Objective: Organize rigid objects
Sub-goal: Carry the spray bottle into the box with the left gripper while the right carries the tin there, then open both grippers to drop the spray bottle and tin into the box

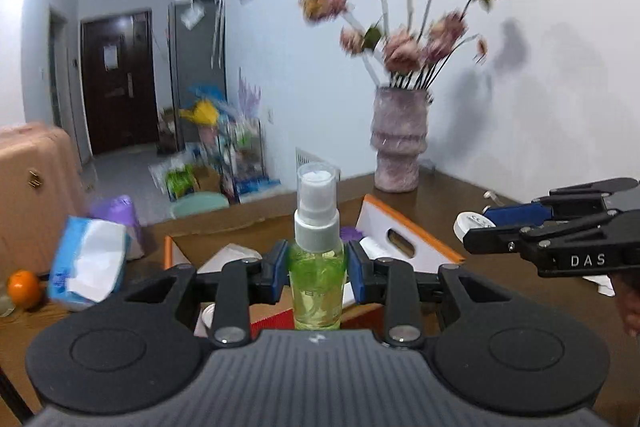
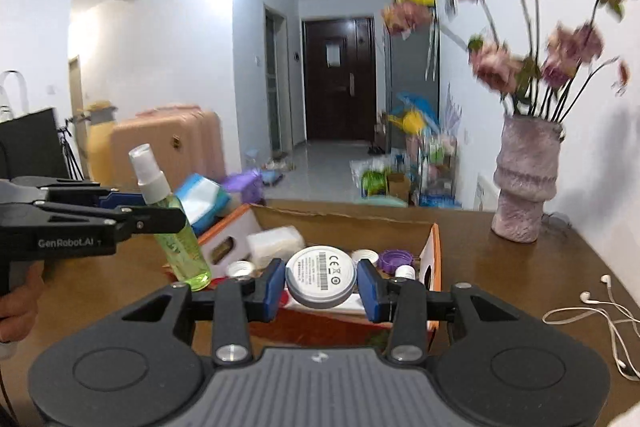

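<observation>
- The left gripper (image 1: 318, 269) clamps a green spray bottle (image 1: 317, 267) upright between its blue pads, lifted clear above the open cardboard box (image 1: 416, 239) on the brown table (image 1: 460, 203).
- The right gripper (image 2: 321, 281) grips a round white-and-grey puck (image 2: 321, 277) by its rim, held over the same box (image 2: 434, 259); its face carries fine grey print with a CE mark, the smaller lettering too fine to read.
- Inside the box lie white caps (image 2: 366, 255), a purple lid (image 2: 396, 260) and a white packet (image 2: 274, 241).
- Box walls rise on the far and right sides, edged in orange; the near side sits just under both grippers.
- Bare tabletop stretches to the right of the box, broken by white earphones (image 2: 592, 301) near the table's right edge and a pink vase (image 2: 524, 183) of blurred flowers against the wall.
- Left of the box crowd a blue tissue pack (image 1: 90, 261), a purple pack (image 1: 120, 213) and an orange (image 1: 22, 287).
- Seen from the left camera, the right tool's side reads "DAS"; from the right camera, the left tool's side reads "GenRobot.AI".
- The two grippers stand near each other but apart.
</observation>
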`<state>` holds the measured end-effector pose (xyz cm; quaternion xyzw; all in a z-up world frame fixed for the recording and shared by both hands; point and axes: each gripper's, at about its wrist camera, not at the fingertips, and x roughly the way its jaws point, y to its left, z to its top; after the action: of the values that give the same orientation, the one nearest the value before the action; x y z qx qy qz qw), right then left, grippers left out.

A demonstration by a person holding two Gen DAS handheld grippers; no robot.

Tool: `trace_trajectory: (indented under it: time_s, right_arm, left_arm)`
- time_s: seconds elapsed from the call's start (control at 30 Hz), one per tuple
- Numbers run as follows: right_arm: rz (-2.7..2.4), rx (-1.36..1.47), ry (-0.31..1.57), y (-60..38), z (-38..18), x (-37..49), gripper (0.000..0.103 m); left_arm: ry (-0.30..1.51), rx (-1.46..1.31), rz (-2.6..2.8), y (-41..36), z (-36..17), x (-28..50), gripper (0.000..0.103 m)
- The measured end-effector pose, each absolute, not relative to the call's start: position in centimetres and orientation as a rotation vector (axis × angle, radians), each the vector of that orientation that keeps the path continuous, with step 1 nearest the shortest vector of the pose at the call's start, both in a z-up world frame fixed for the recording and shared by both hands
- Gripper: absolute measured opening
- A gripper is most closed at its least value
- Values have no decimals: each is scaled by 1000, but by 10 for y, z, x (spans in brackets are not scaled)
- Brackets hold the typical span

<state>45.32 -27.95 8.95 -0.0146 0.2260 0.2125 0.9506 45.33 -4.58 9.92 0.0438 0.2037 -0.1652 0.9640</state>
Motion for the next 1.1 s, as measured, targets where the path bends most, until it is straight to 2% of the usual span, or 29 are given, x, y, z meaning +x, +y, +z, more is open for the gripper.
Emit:
trace_trajectory:
  time_s: [0.2,0.47,0.5,0.53,0.57,0.6,0.67,1.1]
  right_arm:
    - [396,-81,615,-274,57,535,39]
    - [372,-123,700,-257,22,598,39]
    - [371,-113,699,-255,20,604,39]
    - [372,-93,693,-254,19,611,39]
    - [369,-68,690,-254,18,616,40]
    - [360,-48,689,-254,18,621,46]
    - [357,-19,674,-255,20,625,53]
    - [346,-46,648,-253,49,611,53]
  left_arm:
    - [547,145,-311,-45,64,537,31]
    - [604,160,-301,-42,35,604,32]
    - [587,149,-296,-42,34,607,38]
    - [566,139,-294,-42,34,609,55]
    - [555,132,-291,-41,34,610,63]
    - [546,122,-291,-39,34,611,69]
    - [544,114,-291,-36,35,610,69]
    - [570,58,-228,-9,51,594,72]
